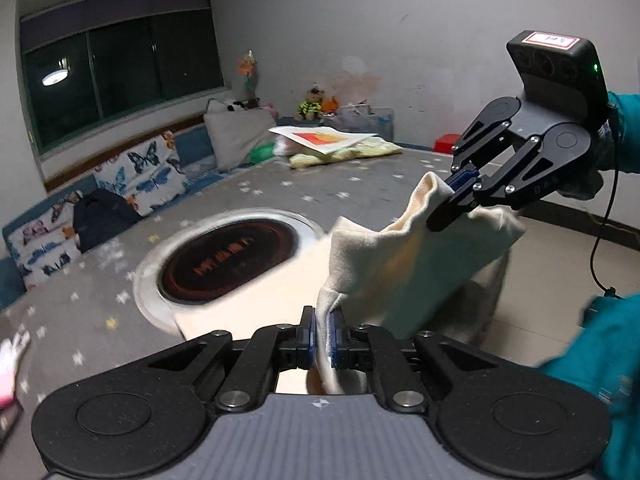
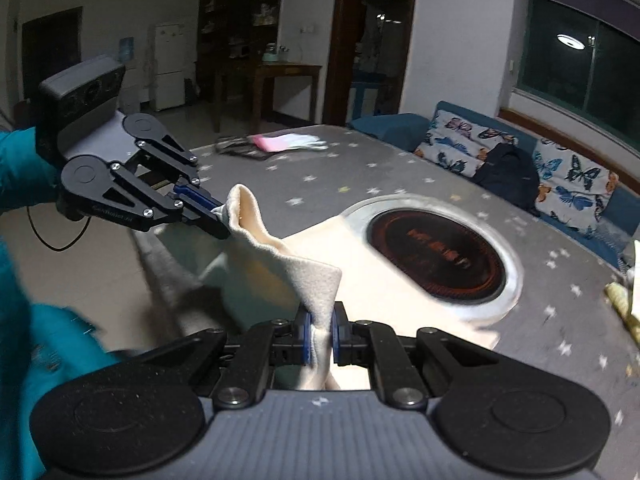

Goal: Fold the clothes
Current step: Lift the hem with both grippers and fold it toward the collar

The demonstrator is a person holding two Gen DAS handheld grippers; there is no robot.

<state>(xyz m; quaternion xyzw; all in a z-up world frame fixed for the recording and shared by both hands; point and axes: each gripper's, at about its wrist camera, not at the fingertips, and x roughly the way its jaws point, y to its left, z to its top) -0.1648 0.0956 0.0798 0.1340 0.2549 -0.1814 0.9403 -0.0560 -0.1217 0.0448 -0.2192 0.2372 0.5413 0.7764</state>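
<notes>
Left wrist: garment edge pinched, clear of table

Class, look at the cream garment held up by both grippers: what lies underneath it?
Under the cream garment lies the star-patterned grey table cover and the near edge of the round inset cooktop. The cover beneath the cloth's spread part is hidden.

Your left gripper: jaws clamped on a fold of cream cloth, pointing downward. Your right gripper: jaws pinched on the same cloth. Both arms: teal sleeves.
</notes>
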